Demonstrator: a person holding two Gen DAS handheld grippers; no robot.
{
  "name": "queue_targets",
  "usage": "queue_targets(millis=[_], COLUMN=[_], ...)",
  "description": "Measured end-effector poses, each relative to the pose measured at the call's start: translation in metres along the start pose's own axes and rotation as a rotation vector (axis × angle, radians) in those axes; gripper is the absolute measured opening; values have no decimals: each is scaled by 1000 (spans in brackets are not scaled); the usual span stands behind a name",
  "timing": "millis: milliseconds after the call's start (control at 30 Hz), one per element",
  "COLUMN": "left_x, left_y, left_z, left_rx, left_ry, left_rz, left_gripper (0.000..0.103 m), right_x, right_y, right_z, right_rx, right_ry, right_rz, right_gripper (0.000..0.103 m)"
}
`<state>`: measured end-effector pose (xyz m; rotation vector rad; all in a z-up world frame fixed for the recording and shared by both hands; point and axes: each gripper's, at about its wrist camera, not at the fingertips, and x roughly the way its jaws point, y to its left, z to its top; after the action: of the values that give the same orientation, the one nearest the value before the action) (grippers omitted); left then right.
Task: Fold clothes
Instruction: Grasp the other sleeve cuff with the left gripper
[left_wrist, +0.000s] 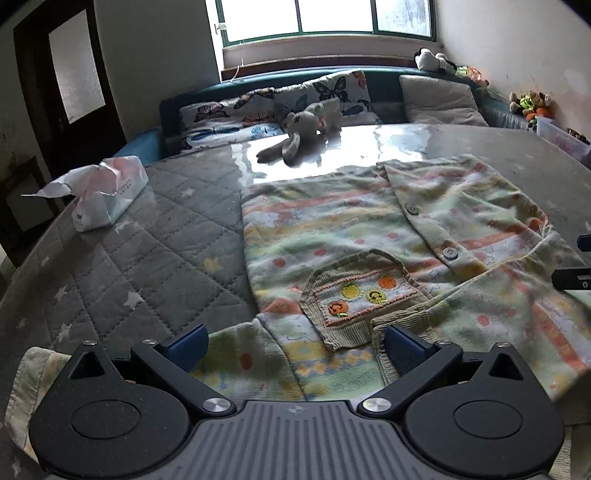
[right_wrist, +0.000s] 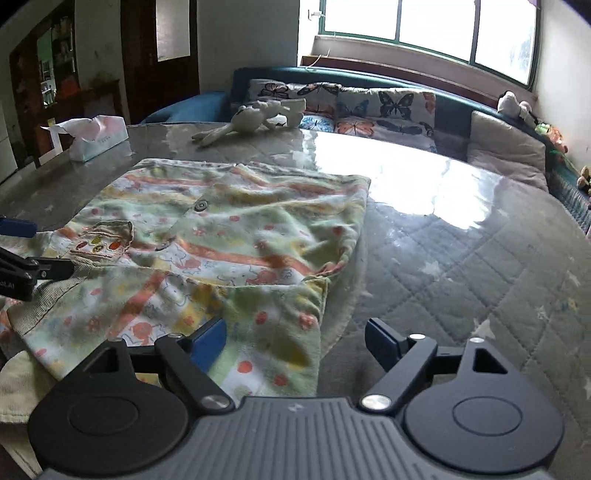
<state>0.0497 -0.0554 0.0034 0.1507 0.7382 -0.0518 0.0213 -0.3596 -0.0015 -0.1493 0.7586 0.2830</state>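
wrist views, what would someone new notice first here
A pastel striped child's shirt with a fruit pocket lies spread across the quilted grey table, both open grippers poised at its near edge. Behind it, a grey stuffed bunny sprawls in window glare, with a tissue pack to the left.

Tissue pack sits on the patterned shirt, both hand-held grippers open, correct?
Not quite: the tissue pack sits on the quilted table cover, apart from the patterned shirt, as the left wrist view shows. Both hand-held grippers, left and right, are open.
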Motion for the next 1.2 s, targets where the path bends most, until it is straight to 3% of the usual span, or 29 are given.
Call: queue_targets(millis=[233, 467, 533, 667, 833, 1200], left_x=[-35, -65, -71, -75, -74, -71], left_y=[48, 120, 139, 172, 200, 204], left_z=[-9, -44, -56, -77, -95, -95], left_rx=[-152, -341, -399, -502, -604, -629], left_ry=[-54, -70, -71, -56, -25, -34], left_rz=[27, 136, 178, 253, 288, 271], left_gripper=[103, 101, 96, 77, 56, 14], right_x=[-20, -29, -30, -31, -32, -34], right_y=[13, 15, 12, 8, 7, 4], right_z=[-10, -21, -23, -25, -28, -31], right_rx=[-63, -42, -25, 2, 19, 53], right_ry=[-40, -60, -65, -66, -71, -80], right_rz=[-25, -51, -57, -63, -69, -65], right_gripper=[102, 103, 103, 103, 103, 103])
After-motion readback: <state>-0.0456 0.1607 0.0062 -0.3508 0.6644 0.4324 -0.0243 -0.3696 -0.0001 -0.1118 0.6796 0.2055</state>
